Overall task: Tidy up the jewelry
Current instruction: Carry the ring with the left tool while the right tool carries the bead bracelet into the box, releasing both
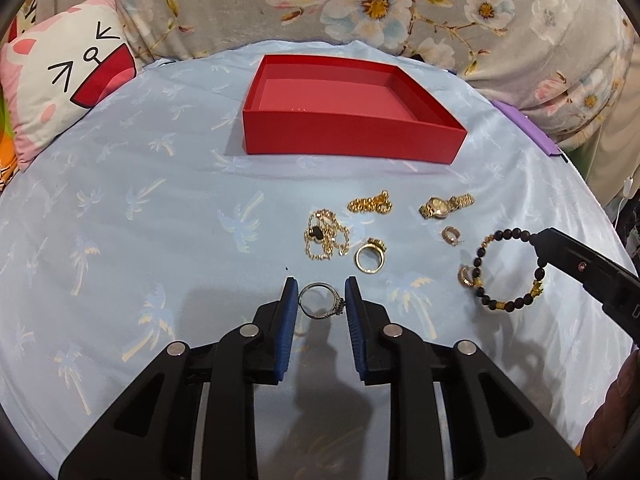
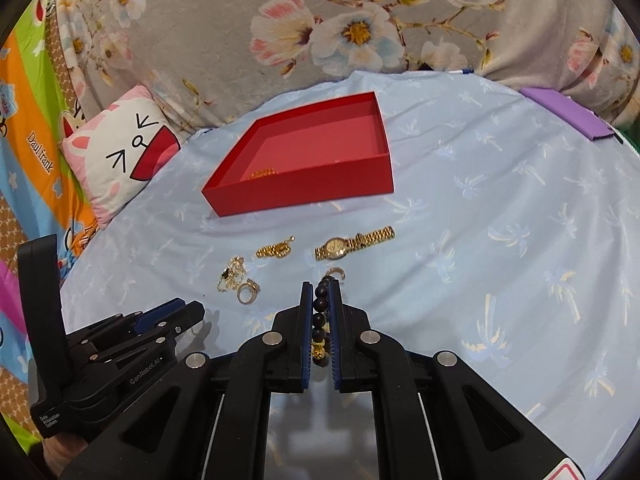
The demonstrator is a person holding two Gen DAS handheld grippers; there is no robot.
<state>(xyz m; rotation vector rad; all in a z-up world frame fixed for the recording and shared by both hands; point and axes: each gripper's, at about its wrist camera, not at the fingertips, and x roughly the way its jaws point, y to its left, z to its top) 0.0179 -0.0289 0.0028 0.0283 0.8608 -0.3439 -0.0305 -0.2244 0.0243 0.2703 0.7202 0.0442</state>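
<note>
A red open box stands on the blue cloth; a gold piece lies inside it. My left gripper is shut on a silver ring, whose band touches both blue pads. My right gripper is shut on a dark beaded bracelet. Loose on the cloth lie a gold necklace with a black heart, a gold chain, a gold watch, a gold ring and two small gold earrings.
A cat-face pillow lies at the left edge of the cloth. A floral blanket rises behind the box. A purple flat item lies at the far right. The left gripper's body shows at the lower left of the right wrist view.
</note>
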